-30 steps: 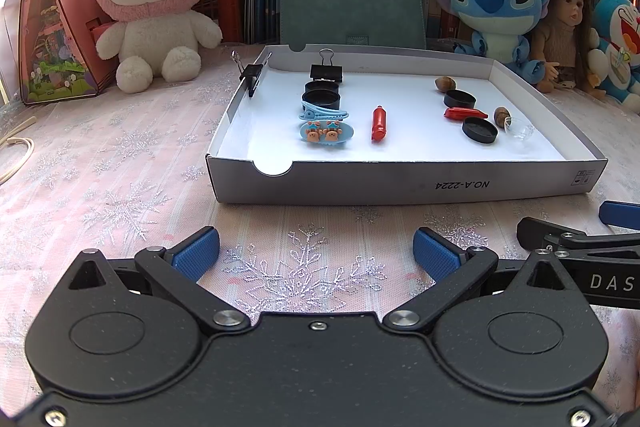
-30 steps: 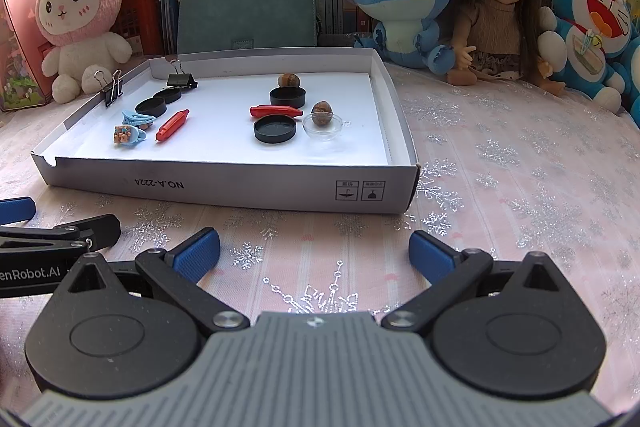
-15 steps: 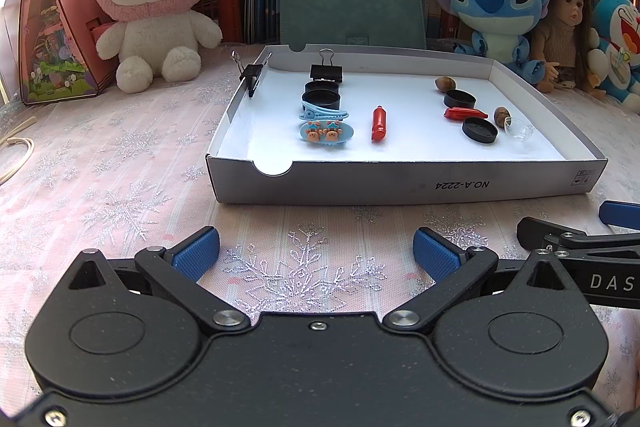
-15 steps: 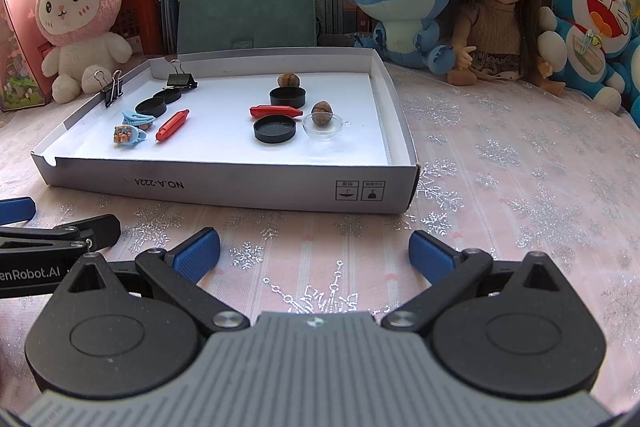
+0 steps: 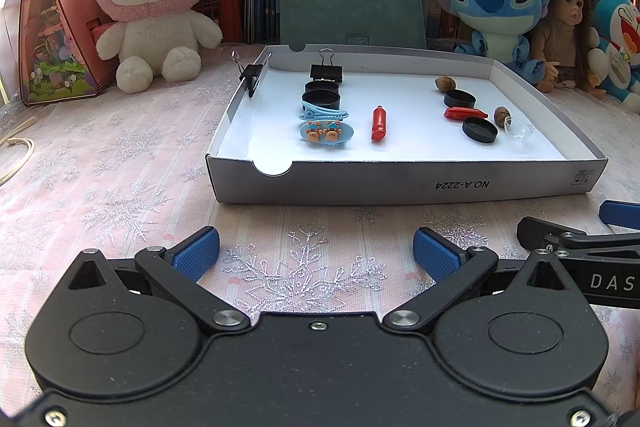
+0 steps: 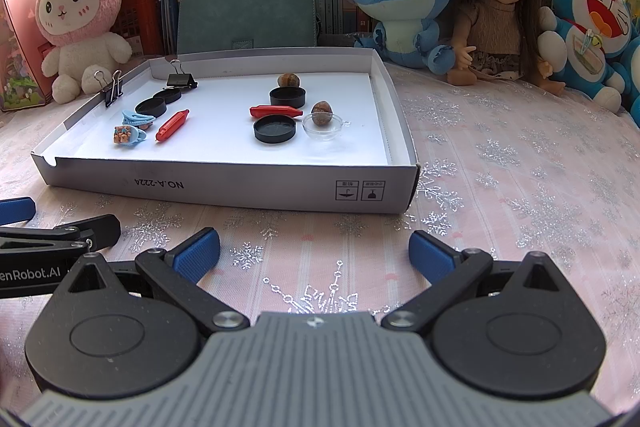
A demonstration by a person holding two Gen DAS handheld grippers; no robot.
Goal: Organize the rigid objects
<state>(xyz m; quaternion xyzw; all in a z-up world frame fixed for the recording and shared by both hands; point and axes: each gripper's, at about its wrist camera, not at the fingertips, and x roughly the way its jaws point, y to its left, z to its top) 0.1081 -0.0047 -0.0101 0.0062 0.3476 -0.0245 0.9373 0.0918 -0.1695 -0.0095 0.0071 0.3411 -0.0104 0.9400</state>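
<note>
On the snowflake tablecloth (image 5: pixel 100 163) short of the shallow white box (image 5: pixel 400 183), both tools sit just as they did a second ago: nothing in either view has shifted. Left gripper (image 5: pixel 316 251) has its blue pads spread wide with only cloth between them, and right gripper (image 6: pixel 314 251) is equally wide apart and empty. Inside the box, toward its left wall, lie a binder clip (image 5: pixel 326 71), two black caps (image 5: pixel 321 98), blue hair clips (image 5: pixel 326 125) and a red tube (image 5: pixel 378 123). Toward its right wall lie two nuts (image 6: pixel 289 79), two more black caps (image 6: pixel 275 129), a second red tube (image 6: pixel 276 111) and a clear dish (image 6: pixel 323 126). Another binder clip (image 5: pixel 250 75) grips the box's left wall. With no motion, this could be a pause ahead of sorting or a rest once everything is boxed; the pictures fit either
</note>
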